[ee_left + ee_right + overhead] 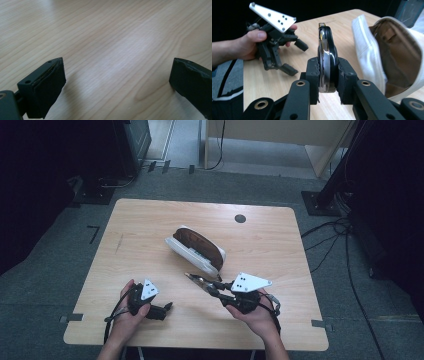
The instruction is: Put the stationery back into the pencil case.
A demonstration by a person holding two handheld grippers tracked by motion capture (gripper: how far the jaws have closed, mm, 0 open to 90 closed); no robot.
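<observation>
A white soft case with a brown lining lies open in the middle of the wooden table. My right gripper is shut on a dark, glossy flat object that looks like folded sunglasses, held just off the case's near end. In the right gripper view the pads clamp this object edge-on, with the case's mouth to its right. My left gripper stands open and holds nothing near the front left of the table. Its jaws are spread over bare wood in the left gripper view and the right gripper view.
A small dark round hole sits in the tabletop near the back edge. Black stand bases and cables lie on the floor to the right, and dark equipment stands at the back left.
</observation>
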